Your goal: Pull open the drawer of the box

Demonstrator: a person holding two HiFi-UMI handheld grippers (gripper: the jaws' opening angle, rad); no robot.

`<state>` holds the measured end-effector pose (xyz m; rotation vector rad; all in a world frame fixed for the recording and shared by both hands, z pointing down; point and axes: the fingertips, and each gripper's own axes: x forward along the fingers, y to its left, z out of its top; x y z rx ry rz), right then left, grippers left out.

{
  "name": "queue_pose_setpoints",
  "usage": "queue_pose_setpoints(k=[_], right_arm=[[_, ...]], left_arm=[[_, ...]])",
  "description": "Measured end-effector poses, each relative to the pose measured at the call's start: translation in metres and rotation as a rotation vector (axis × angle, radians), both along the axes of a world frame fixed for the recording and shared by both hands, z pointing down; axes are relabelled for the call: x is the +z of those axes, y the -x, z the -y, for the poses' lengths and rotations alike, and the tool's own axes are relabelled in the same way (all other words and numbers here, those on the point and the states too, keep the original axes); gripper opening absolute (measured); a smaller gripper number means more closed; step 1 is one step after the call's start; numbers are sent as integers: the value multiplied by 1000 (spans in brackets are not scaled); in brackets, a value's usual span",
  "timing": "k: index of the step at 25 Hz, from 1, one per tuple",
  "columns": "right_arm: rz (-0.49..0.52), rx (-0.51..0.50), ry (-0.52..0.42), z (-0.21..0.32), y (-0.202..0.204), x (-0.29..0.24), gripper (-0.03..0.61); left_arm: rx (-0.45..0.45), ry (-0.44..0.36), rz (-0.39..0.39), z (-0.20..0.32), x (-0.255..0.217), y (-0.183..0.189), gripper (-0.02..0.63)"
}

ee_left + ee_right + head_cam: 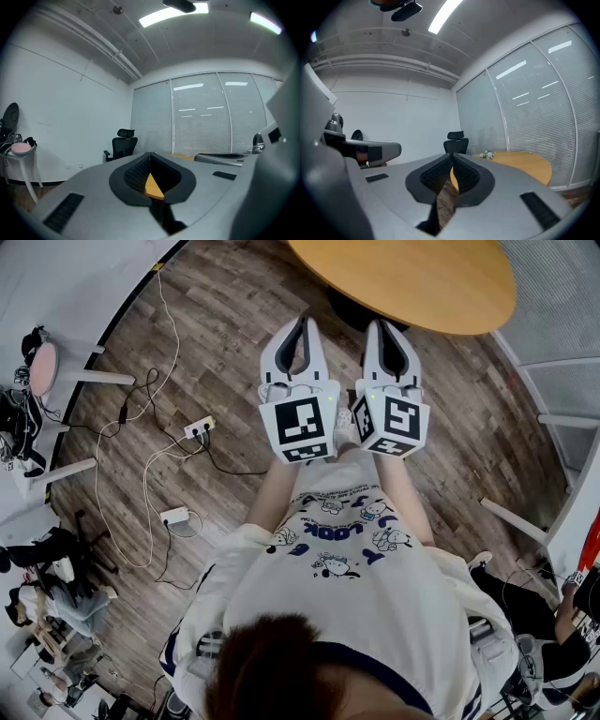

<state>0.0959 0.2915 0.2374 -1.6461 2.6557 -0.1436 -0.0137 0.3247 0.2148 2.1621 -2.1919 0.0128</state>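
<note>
No box or drawer shows in any view. In the head view, both grippers are held side by side in front of the person's body, above a wood-plank floor. The left gripper (302, 324) is shut, its jaws meeting at the tip with nothing between them; its own view shows the same (150, 153). The right gripper (388, 326) is also shut and empty, its tips closed in its own view (453, 154). A round wooden table (412, 277) lies just beyond both tips, and its top (520, 161) extends to the right of the right gripper.
Cables and a power strip (199, 427) trail over the floor at left. A stool with a pink seat (42, 368) stands at far left. A black office chair (123, 143) sits by the blinds-covered glass wall. White frame legs (511, 519) stand at right.
</note>
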Motion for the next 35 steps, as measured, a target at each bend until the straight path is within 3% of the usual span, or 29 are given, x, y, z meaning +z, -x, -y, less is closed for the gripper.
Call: queue_pose_setpoints(k=[17, 35], right_arm=[[23, -31, 20, 63, -13, 7, 43], [28, -129, 58, 159, -21, 18, 43]], left_arm=[[-6, 3, 18, 65, 2, -17, 15], [-97, 42, 1, 153, 14, -27, 15]])
